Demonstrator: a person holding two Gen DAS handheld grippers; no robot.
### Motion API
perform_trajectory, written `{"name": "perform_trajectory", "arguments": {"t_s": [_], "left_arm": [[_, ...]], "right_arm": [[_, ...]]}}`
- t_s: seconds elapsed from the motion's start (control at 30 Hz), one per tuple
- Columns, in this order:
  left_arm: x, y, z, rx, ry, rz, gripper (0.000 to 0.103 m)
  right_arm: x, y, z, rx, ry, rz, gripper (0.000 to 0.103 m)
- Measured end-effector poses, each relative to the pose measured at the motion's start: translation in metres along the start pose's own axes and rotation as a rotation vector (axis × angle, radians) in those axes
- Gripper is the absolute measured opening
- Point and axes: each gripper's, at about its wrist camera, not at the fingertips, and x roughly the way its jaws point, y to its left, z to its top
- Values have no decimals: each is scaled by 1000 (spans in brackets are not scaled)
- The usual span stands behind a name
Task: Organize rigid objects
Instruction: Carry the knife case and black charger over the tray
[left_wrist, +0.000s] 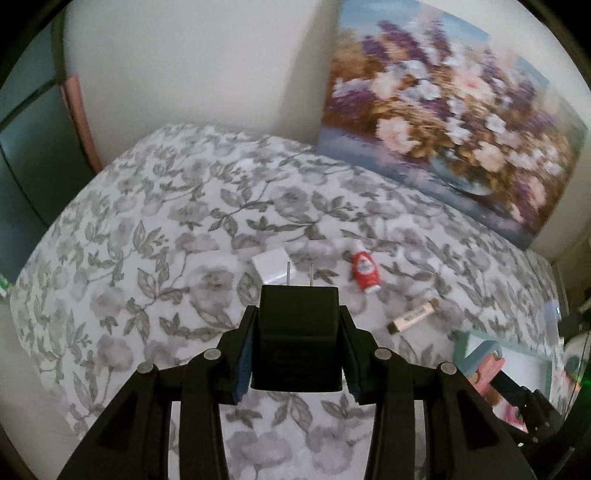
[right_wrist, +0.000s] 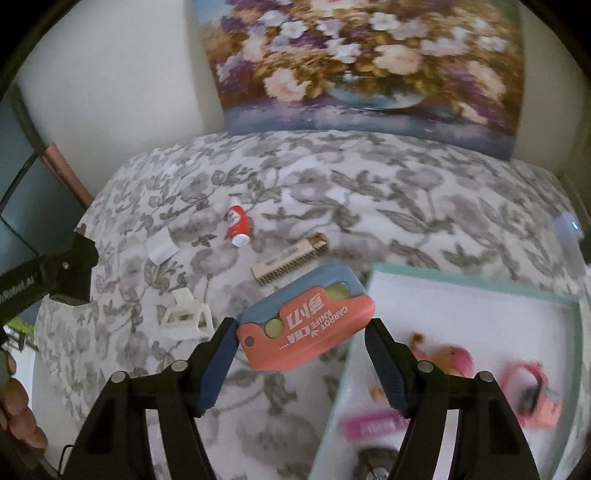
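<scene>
Left gripper clamped on a black plug adapter, prongs pointing ahead, above the floral bed. Right gripper grasping a carrot knife diagonally across its pads. Ahead of it: comb, red bottle, white clip. To its right, tray.

Dim, soft indoor light, with fisheye warp and motion blur

Both wrist views are evenly and weakly lit, with no glare and only faint shadows on the grey-and-white floral bedspread. Black vignette rings the corners, and the bed edge bows strongly. The floral canvas painting is smeared; in the right view the pale teal-rimmed tray and its pink contents are blurred, while the salmon folding knife stays legible.
</scene>
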Motion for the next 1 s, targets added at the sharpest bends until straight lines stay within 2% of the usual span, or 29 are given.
{"name": "perform_trajectory", "arguments": {"t_s": [0.37, 0.73, 0.83, 1.0], "left_arm": [[-33, -40, -36, 93, -20, -63, 42], [-49, -104, -93, 280, 17, -153, 42], [-52, -124, -109, 340, 24, -182, 36], [-51, -154, -129, 433, 57, -225, 31]], "right_arm": [[-65, -49, -46, 168, -41, -24, 73], [-92, -93, -84, 284, -34, -75, 73], [-94, -107, -94, 313, -23, -106, 73], [-92, -131, -108, 385, 15, -129, 73]]}}
